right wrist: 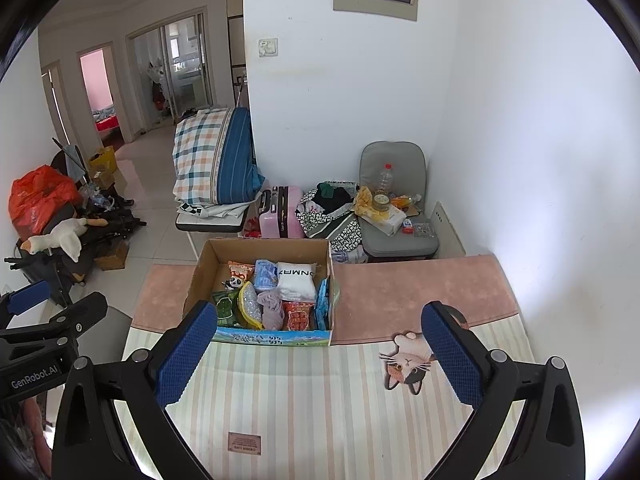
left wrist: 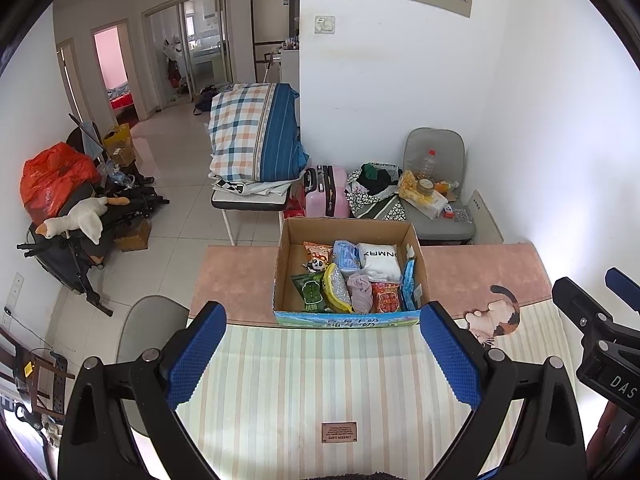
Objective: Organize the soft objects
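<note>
An open cardboard box (left wrist: 288, 240) stands on the striped table mat (left wrist: 320, 380), holding several soft items: a white folded pack (left wrist: 380, 260), a mauve cloth (left wrist: 360, 290), a green snack bag (left wrist: 308, 290), a red packet (left wrist: 386, 298) and a small panda toy (left wrist: 316, 265). The box also shows in the right wrist view (right wrist: 200, 276). My left gripper (left wrist: 322, 350) is open and empty, hovering above the mat in front of the box. My right gripper (right wrist: 318, 354) is open and empty, to the right of the box front.
A cat picture (right wrist: 406, 366) is printed on the mat. Behind the table stand a grey chair (left wrist: 436, 200) with clutter, a pink suitcase (left wrist: 326, 192), a checked pillow (left wrist: 256, 132) on a stool, and a plush goose (left wrist: 76, 222) at left. White walls close the right side.
</note>
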A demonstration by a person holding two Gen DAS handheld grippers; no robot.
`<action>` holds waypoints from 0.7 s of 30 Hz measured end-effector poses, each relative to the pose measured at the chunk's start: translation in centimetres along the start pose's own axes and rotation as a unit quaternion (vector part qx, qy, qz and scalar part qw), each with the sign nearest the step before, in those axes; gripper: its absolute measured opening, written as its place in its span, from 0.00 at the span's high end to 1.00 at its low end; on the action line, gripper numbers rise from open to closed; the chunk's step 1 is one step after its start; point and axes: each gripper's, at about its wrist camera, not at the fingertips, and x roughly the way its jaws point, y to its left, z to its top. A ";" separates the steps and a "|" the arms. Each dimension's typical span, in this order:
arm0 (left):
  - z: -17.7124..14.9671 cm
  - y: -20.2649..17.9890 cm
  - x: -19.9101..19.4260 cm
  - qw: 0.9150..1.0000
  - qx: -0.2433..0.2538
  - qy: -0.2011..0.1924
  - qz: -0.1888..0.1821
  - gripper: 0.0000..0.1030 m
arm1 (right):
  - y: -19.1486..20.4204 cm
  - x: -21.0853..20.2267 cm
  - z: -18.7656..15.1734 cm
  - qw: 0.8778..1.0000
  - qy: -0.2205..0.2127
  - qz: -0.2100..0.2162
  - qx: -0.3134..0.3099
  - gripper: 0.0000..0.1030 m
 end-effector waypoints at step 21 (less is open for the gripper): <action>-0.1 -0.6 0.0 1.000 0.004 -0.004 -0.004 0.04 | -0.1 0.0 0.4 1.000 -0.004 -0.003 -0.005 0.00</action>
